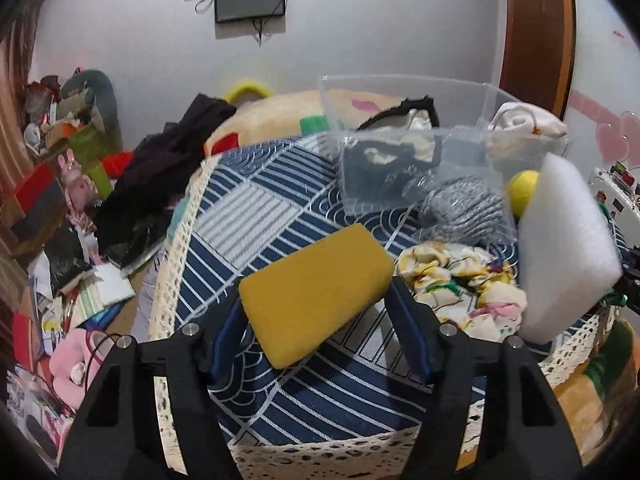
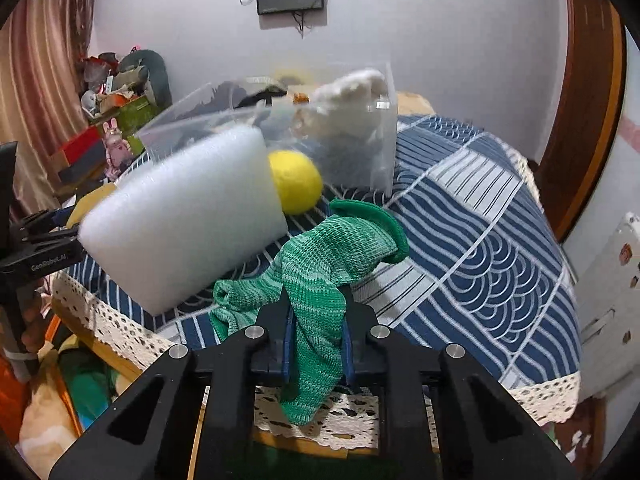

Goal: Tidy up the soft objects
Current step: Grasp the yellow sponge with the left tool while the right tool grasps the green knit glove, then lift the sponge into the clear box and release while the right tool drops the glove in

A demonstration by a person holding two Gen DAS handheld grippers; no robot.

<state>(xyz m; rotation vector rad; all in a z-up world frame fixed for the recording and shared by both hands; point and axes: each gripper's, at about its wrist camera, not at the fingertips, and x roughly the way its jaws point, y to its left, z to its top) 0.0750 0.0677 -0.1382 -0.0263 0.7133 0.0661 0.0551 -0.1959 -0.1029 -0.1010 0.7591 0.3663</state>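
Note:
My left gripper [image 1: 316, 316] is shut on a yellow sponge [image 1: 316, 294] and holds it above the blue patterned tablecloth [image 1: 248, 208]. My right gripper [image 2: 316, 320] is shut on a green knitted glove [image 2: 320, 280], whose cuff hangs down between the fingers. A clear plastic bin [image 1: 400, 144] at the back holds dark and white soft items; it also shows in the right wrist view [image 2: 384, 136]. A white foam block [image 2: 188, 216] leans by a yellow ball [image 2: 296, 186]. A floral cloth [image 1: 460, 284] and a grey knit item [image 1: 460, 212] lie near the bin.
The table has a lace edge [image 2: 540, 392]. Clutter, boxes and a pink toy [image 1: 76, 364] fill the floor on the left. Dark clothing [image 1: 160, 168] lies on a cushion behind the table. A wooden door frame [image 2: 588, 100] stands at the right.

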